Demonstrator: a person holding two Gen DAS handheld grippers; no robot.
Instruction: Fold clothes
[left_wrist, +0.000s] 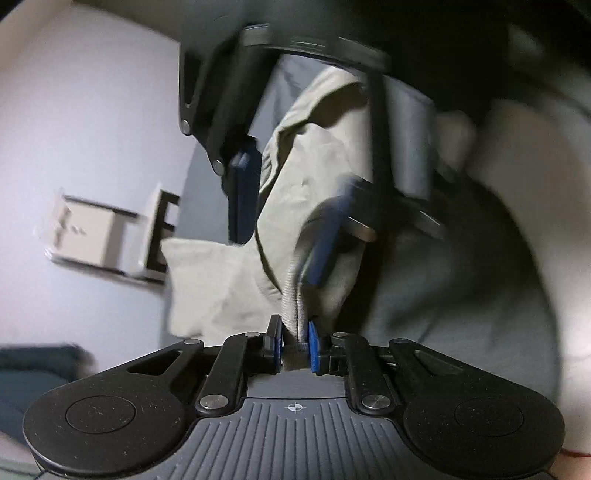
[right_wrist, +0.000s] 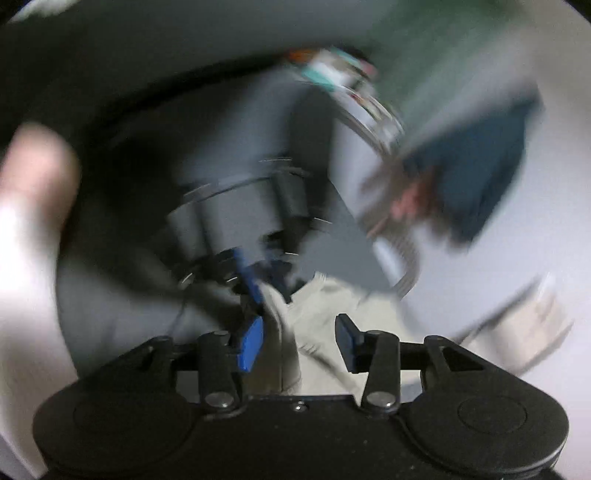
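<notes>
The left gripper (left_wrist: 295, 341) pinches a folded edge of the beige garment (left_wrist: 295, 177), held aloft between both tools, while the right gripper (right_wrist: 299, 341) stands wide open around the cloth, so the unheld side could sag and spoil the fold.

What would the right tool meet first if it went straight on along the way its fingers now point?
Most likely the beige garment, which already lies between the open right tool's fingers. Just beyond it sits the left tool, clamped on the same cloth. Blur makes depth uncertain.
</notes>
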